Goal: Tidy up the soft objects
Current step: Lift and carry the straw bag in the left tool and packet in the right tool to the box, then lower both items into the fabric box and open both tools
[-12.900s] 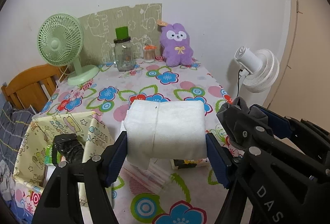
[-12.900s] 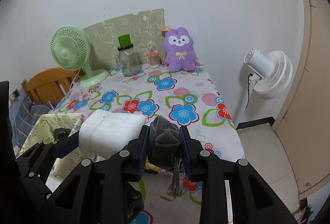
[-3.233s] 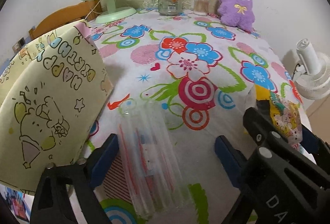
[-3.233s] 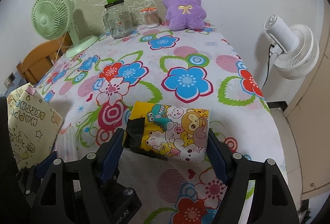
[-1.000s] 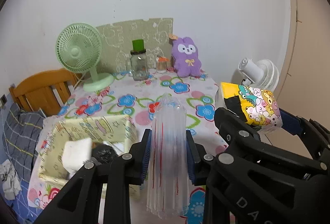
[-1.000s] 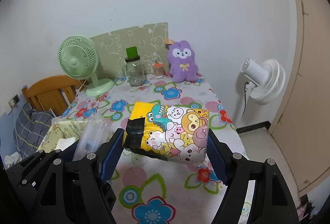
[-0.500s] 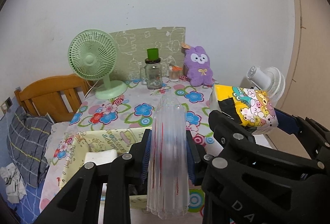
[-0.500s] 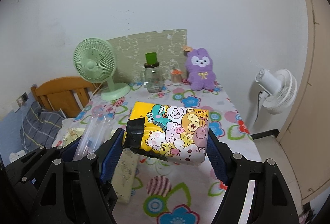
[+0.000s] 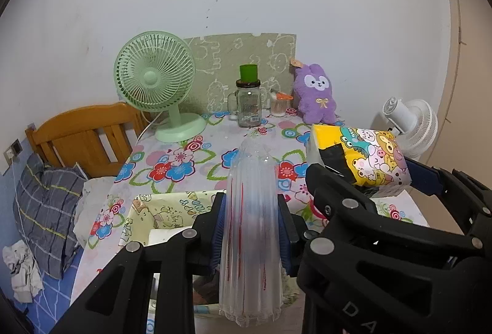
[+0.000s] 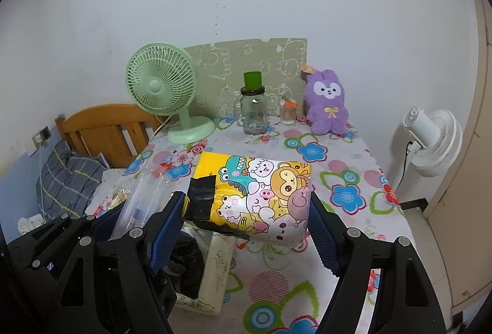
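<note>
My left gripper (image 9: 251, 226) is shut on a clear ribbed plastic pack (image 9: 250, 205) with red stripes, which stands upright between the pads. It hangs over a cream fabric bin (image 9: 172, 208) printed with cartoons. A white towel (image 9: 163, 235) and a dark soft item (image 10: 184, 257) lie inside the bin. My right gripper (image 10: 247, 211) is shut on a yellow cartoon tissue pack (image 10: 255, 192), held above the bin's right wall (image 10: 215, 260). In the left wrist view the tissue pack (image 9: 359, 155) floats just right of the clear pack.
On the floral tablecloth (image 10: 338, 174) at the back stand a green desk fan (image 9: 155, 79), a glass jar with a green lid (image 9: 248, 103) and a purple plush (image 9: 316, 97). A white floor fan (image 10: 430, 137) is at the right. A wooden headboard (image 9: 83, 134) and plaid bedding (image 9: 46, 205) lie left.
Both grippers have swung left together, each keeping its pack. The table now sits further right in both views and the bin lies under the grippers.
</note>
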A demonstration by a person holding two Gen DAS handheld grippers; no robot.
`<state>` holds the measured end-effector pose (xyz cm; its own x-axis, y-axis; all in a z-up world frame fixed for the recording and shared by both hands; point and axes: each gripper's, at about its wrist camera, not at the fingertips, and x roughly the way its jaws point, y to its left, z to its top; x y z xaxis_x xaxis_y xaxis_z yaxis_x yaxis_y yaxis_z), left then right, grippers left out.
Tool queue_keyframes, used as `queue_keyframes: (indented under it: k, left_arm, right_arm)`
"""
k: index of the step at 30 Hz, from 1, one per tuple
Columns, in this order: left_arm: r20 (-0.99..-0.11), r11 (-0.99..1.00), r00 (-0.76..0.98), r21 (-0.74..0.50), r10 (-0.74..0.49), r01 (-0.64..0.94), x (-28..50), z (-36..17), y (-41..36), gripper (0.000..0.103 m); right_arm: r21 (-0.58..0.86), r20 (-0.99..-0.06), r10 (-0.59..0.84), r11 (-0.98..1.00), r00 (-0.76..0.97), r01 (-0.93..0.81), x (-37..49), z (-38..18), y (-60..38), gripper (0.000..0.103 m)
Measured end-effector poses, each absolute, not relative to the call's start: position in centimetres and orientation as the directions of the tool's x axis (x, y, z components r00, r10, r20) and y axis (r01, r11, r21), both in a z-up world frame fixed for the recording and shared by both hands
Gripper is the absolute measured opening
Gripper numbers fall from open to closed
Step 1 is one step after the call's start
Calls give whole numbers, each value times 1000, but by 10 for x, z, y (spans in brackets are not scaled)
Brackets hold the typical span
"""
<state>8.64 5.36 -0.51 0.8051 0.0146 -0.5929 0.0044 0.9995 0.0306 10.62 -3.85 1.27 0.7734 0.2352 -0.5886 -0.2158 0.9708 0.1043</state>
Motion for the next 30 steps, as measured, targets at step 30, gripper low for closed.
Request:
queue_keyframes:
  k: [30]
  left_arm:
    - [-690, 999, 722, 14, 47, -52, 120, -69, 126, 31]
  right_arm:
    - [144, -682, 306, 947, 664, -288, 146, -55, 37, 79]
